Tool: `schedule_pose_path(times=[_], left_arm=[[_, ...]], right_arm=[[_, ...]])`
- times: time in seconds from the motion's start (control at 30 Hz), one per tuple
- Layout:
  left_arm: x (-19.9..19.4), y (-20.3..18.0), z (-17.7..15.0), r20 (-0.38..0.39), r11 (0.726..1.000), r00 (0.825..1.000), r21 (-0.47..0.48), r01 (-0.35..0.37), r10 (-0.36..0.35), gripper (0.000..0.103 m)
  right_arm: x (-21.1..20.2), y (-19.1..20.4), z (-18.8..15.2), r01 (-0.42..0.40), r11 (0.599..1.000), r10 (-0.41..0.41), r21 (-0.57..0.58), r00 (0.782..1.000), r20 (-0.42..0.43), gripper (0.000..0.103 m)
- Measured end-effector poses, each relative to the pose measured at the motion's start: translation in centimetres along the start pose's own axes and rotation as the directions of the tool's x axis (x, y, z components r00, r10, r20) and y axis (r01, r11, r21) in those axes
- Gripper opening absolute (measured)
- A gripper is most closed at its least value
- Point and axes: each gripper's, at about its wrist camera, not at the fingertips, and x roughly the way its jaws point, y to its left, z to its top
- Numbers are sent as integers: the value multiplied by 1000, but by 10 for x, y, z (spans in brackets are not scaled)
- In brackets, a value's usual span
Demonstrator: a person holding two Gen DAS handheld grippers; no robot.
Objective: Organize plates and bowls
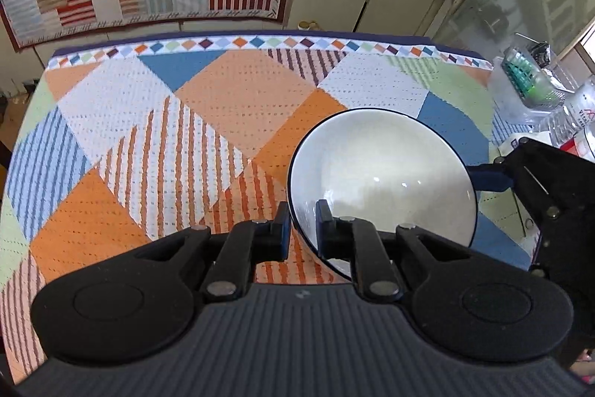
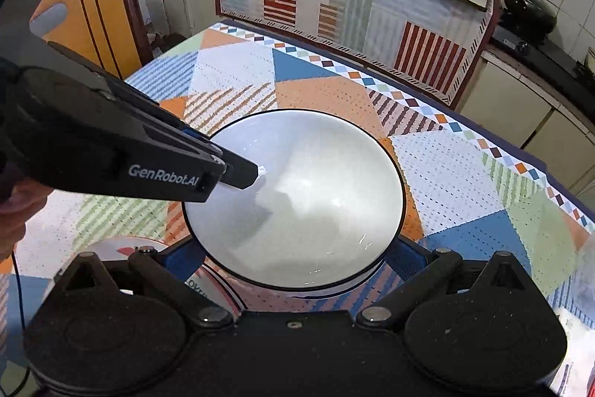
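Above the patchwork tablecloth, a white bowl with a dark rim, empty inside, is held tilted. Left gripper pinches its near-left rim, one pad inside and one outside, jaws nearly closed. Right gripper has its blue pads spread wide either side of the bowl's base; whether they press cannot be told. Beneath the bowl in the right wrist view lies a patterned plate. Far right stands a clear plastic container holding green items.
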Motion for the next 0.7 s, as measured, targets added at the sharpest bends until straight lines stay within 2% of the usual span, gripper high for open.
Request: schedule_pose_path(times=[0.3,0.37,0.43,0.5,0.7], left_arm=[[11,2,-4,1,1000,1000,-9,8,-8,18],[5,1,-3,20,1000,1000,-12,11,-11,28],[-3,-2,-3,31,1000,999,4,4,-5,31],[-11,-5,-3,36,1000,999,23,-1,0,38],[-42,-13,-9,18,998,1000,65,6,-7,41]], right_arm=[[10,5,-5,82,996,-82,-21,997,-7,101],[7,5,-7,108,994,-108,-19,994,6,101],[2,2,-7,114,994,-114,0,993,16,101],[-7,0,-7,119,992,-120,41,992,28,101],[-41,5,-11,118,987,-125,107,990,63,101]])
